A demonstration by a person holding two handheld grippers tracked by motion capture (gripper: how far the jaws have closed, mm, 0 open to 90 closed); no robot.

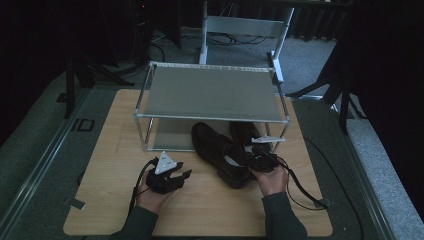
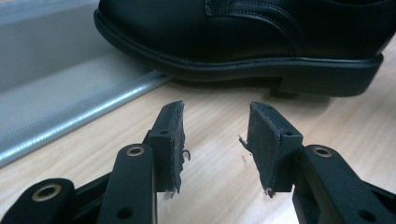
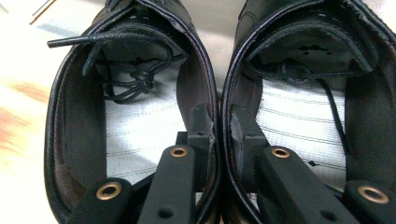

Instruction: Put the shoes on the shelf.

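Observation:
Two black leather shoes lie side by side on the wooden table (image 1: 115, 150), toes toward the metal rack. The left shoe (image 1: 216, 152) (image 3: 135, 112) and the right shoe (image 1: 245, 132) (image 3: 303, 102) touch along their inner walls. My right gripper (image 1: 260, 159) (image 3: 219, 121) is shut on both inner walls at once, one finger inside each shoe. My left gripper (image 1: 181, 176) (image 2: 215, 130) stands open above bare wood, a short way from the left shoe's sole and heel (image 2: 261, 60), nothing between its pads.
A two-level metal rack (image 1: 212, 92) stands at the back of the table; its lower shelf rail (image 2: 79, 116) runs past my left gripper. Cables trail from both grippers. A white frame (image 1: 245, 30) stands on the floor behind.

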